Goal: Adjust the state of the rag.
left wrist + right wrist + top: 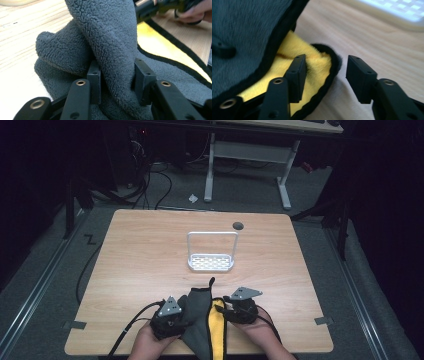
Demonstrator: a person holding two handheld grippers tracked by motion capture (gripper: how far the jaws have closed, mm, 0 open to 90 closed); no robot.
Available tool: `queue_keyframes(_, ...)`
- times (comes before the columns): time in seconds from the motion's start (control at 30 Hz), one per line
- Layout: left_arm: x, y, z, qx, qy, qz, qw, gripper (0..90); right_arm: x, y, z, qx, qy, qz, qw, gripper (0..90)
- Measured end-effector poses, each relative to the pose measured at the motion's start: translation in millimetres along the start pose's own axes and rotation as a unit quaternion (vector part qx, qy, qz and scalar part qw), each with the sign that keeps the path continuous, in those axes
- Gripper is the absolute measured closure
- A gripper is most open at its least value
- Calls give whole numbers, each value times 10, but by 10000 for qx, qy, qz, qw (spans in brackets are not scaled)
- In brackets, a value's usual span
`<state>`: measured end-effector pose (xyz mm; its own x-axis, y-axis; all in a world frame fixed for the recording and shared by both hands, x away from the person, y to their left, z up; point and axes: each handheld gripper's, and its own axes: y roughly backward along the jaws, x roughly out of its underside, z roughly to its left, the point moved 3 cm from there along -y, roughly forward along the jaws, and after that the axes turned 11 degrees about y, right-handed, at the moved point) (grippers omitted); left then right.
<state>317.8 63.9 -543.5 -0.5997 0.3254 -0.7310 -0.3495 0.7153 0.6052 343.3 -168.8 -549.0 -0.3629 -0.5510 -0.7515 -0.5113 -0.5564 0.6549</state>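
We seem to be mid-fold on the grey-and-yellow cloth (205,320) at the tabletop's (150,250) near edge: left tongs (116,80) clamp a grey fold, right tongs (325,75) stand apart astride its black-trimmed corner, which they should pinch next.

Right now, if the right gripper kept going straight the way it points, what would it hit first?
Probably the yellow cloth corner, already between the right gripper's open fingers; past it lies bare table, then the white rack.
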Motion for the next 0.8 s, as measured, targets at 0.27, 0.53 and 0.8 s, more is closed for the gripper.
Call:
queue_keyframes(0.27, -45, 66, -1, 14, 11, -154, 9999, 609, -18, 52, 43, 97, 234, -5, 9997, 796)
queue_keyframes(0.53, -138, 278, 72, -75, 64, -573, 9983, 658, -115, 308, -79, 634, 245, -551, 9962, 800)
queue_keyframes(0.8, -164, 358, 99, -227, -30, -694, 9973, 816, -133, 541, -261, 1205, 185, -929, 9882, 800)
